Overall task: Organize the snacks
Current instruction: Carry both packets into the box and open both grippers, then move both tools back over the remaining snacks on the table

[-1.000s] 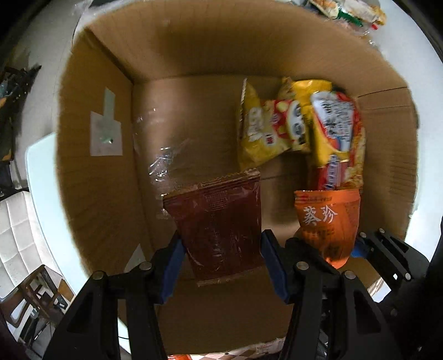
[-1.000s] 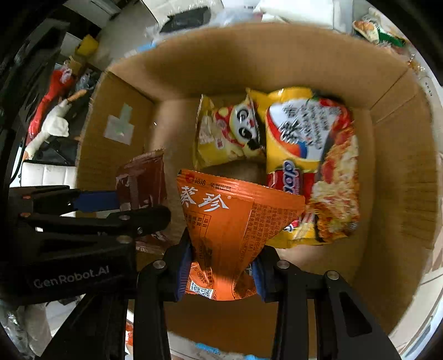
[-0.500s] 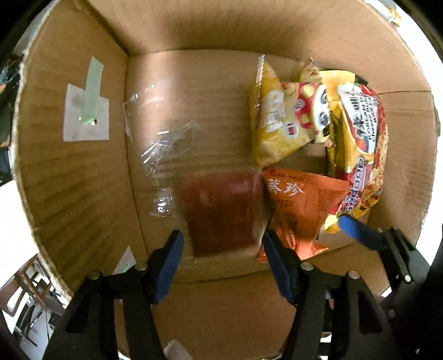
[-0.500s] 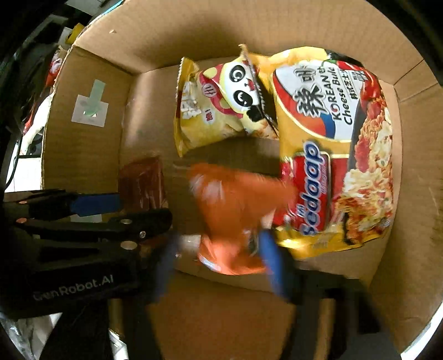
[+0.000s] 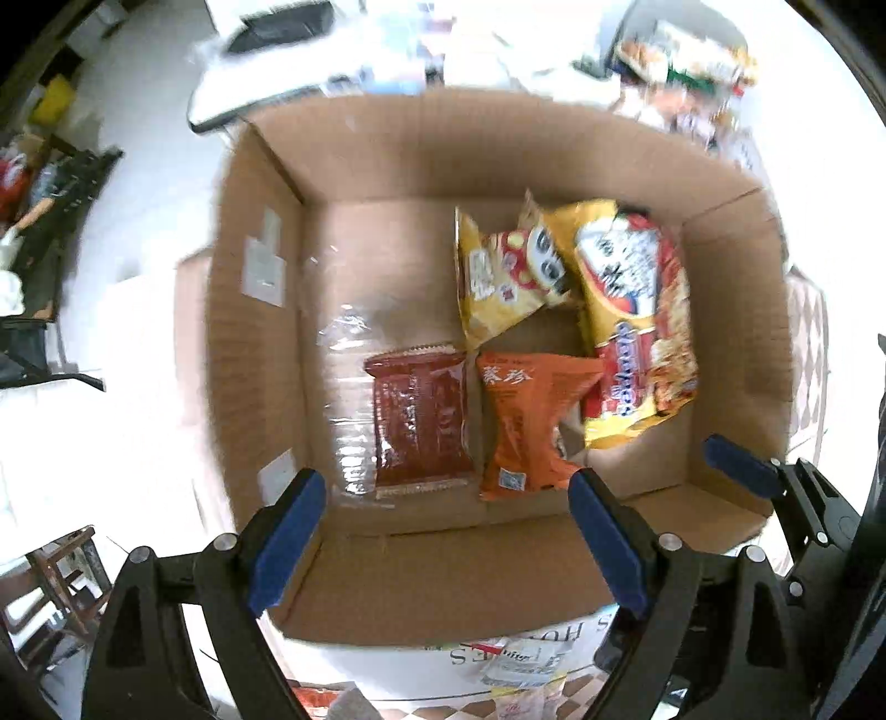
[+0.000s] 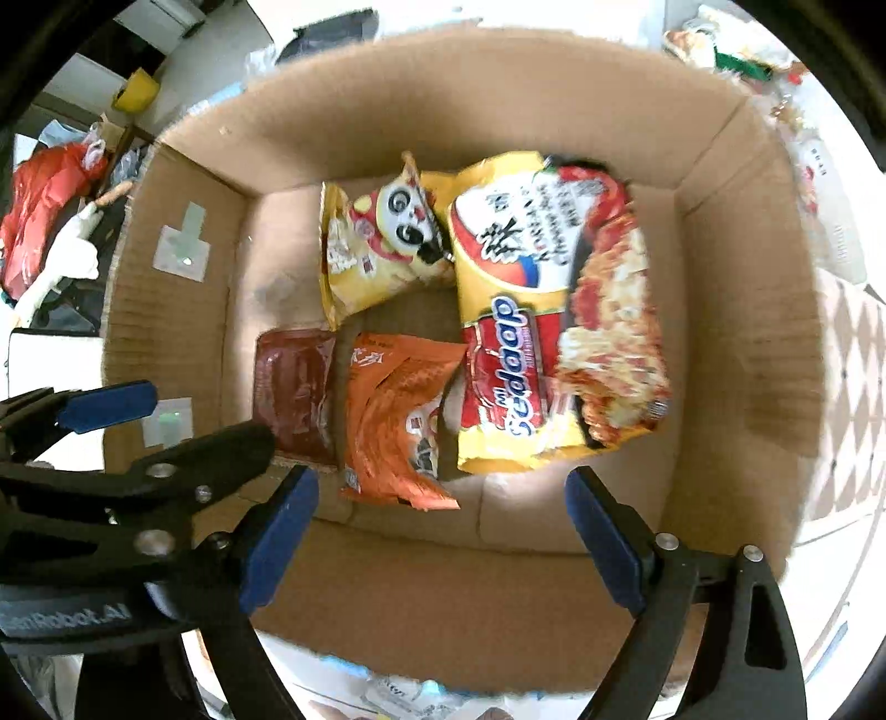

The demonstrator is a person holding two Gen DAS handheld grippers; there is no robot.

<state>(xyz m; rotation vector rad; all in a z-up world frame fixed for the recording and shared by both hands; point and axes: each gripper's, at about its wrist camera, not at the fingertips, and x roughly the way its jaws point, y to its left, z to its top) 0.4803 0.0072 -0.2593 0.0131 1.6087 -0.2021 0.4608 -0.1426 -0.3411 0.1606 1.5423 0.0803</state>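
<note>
An open cardboard box (image 5: pixel 260 354) (image 6: pixel 736 343) holds several snack packs. A dark red packet (image 5: pixel 421 421) (image 6: pixel 293 387) lies flat on the box floor next to an orange packet (image 5: pixel 526 421) (image 6: pixel 398 415). Behind them lie a yellow panda snack bag (image 5: pixel 504 277) (image 6: pixel 376 249) and a large yellow and red noodle pack (image 5: pixel 637 321) (image 6: pixel 559 321). My left gripper (image 5: pixel 443 531) is open and empty above the near box edge. My right gripper (image 6: pixel 443 526) is open and empty above the box beside it.
More snack packs lie on the white surface beyond the box at the far right (image 5: pixel 686 61) (image 6: pixel 731 50). A dark tray-like object (image 5: pixel 266 39) sits behind the box. Clutter and a red bag (image 6: pixel 44 194) are at the left.
Both grippers let go of their packets, which now lie on the box floor. Both grippers opened wide and rose back above the box.
</note>
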